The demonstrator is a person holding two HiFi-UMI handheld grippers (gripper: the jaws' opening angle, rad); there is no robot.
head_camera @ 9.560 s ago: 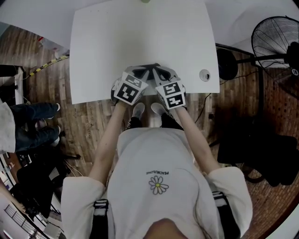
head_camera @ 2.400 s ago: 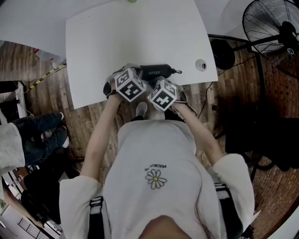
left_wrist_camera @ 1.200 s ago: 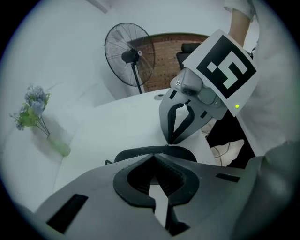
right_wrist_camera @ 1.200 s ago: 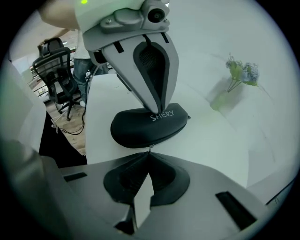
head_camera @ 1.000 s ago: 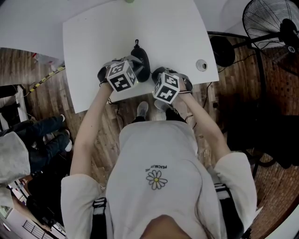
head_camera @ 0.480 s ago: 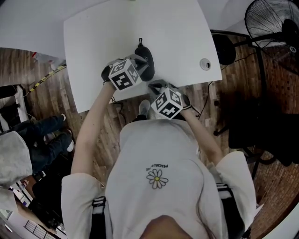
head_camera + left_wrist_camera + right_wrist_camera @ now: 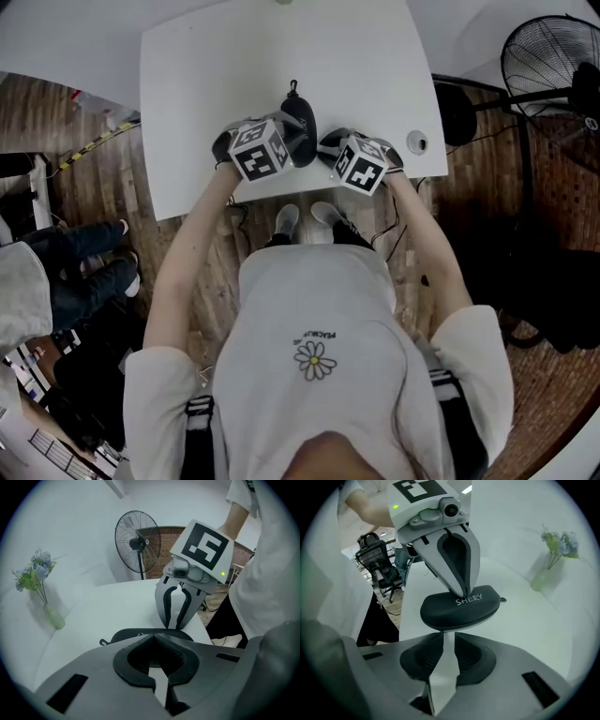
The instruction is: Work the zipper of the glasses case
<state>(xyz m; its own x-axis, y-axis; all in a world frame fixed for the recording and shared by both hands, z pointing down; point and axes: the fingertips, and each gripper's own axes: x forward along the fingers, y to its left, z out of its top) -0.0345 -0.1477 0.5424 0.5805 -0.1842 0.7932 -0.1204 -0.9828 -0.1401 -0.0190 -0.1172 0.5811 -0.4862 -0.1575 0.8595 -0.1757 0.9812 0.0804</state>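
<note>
The black glasses case lies end-on near the white table's front edge, its zipper pull at the far end. In the right gripper view the case reads SHERY and the pull sticks out to the right. My left gripper is shut, tips resting on the case's top. My right gripper stands just short of the case's side. Its jaws have just been opening and hold nothing. The left gripper view shows it beyond the case.
A round grommet sits in the table's right front corner. A standing fan is to the right on the wooden floor. A vase of flowers stands on the far side. A person's legs are at the left.
My right gripper has moved from the table's front edge up and to the right, beside the case. The left gripper has stayed on the case.
</note>
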